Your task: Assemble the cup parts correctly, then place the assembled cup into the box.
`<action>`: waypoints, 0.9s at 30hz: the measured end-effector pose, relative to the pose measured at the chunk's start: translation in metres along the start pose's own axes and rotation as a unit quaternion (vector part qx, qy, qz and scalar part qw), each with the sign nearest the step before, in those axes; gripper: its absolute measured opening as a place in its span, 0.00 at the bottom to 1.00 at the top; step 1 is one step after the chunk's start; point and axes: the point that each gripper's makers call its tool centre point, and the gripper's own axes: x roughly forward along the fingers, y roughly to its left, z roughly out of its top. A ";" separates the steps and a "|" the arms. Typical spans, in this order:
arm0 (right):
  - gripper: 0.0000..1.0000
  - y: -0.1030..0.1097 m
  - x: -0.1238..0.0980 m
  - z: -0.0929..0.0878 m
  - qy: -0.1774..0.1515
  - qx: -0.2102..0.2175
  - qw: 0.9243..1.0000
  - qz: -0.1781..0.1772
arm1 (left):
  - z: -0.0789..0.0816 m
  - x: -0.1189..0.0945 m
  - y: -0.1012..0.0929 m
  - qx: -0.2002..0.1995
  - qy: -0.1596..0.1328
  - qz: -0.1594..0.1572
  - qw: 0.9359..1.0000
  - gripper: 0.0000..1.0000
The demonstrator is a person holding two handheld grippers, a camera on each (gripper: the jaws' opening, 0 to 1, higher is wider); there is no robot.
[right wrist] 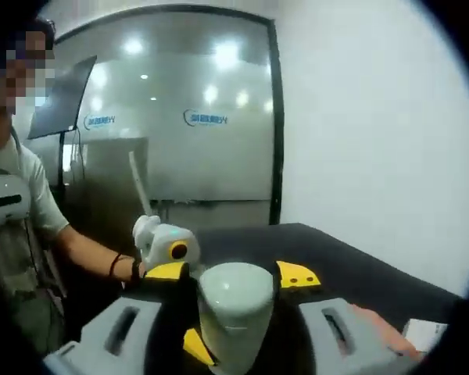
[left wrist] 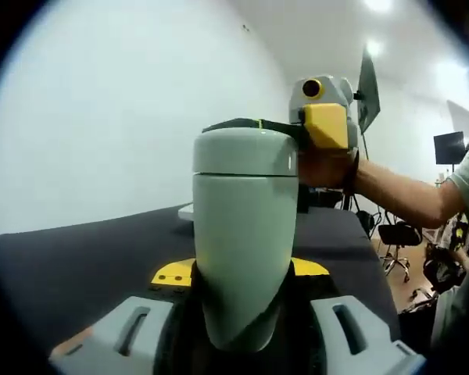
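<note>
My left gripper (left wrist: 242, 312) is clamped on the lower body of a pale grey-green, smooth, tapered cup (left wrist: 242, 234), one grey jaw on each side and the yellow pads showing just behind it. In the left gripper view the cup stands upright between those jaws, narrow end down, lifted clear above the dark cloth-covered table (left wrist: 78, 266).

A rounded lid of the same pale grey-green (left wrist: 245, 152) sits on top of the cup, with a thin seam line between the two parts. My right gripper (left wrist: 285, 133) comes in from the right of that view at the lid's upper edge, its dark jaws lying across the top of the lid and its yellow block just beside it, my hand (left wrist: 328, 168) behind. I cannot tell whether those jaws are pinching the lid or only resting on it.

In the right gripper view the cup (right wrist: 234, 308) is seen from above the lid end, sitting between the right gripper's (right wrist: 234, 312) own grey jaws, with yellow pads on either side. My left gripper (right wrist: 166, 269) shows beyond it at the left, hand and forearm trailing back toward my body. A flat white object (right wrist: 426, 334) lies on the table at the lower right.
</note>
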 end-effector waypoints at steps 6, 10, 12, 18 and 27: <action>0.40 0.002 0.004 -0.012 0.032 0.008 0.999 0.013 | 0.000 -0.001 -0.001 0.001 0.002 -0.001 1.000 0.38; 0.40 -0.003 0.003 -0.018 0.045 0.006 0.999 0.009 | 0.000 0.000 0.000 0.000 0.002 -0.001 1.000 0.38; 0.39 -0.007 0.002 -0.018 0.045 0.018 0.999 -0.003 | 0.000 0.000 0.000 -0.003 0.001 0.001 1.000 0.38; 0.38 -0.010 -0.002 -0.019 0.016 0.052 0.997 -0.047 | 0.000 0.000 -0.001 0.000 0.010 0.008 1.000 0.38; 0.36 -0.016 -0.005 -0.021 0.007 0.082 0.985 -0.153 | -0.002 -0.001 0.001 -0.003 0.021 0.017 1.000 0.38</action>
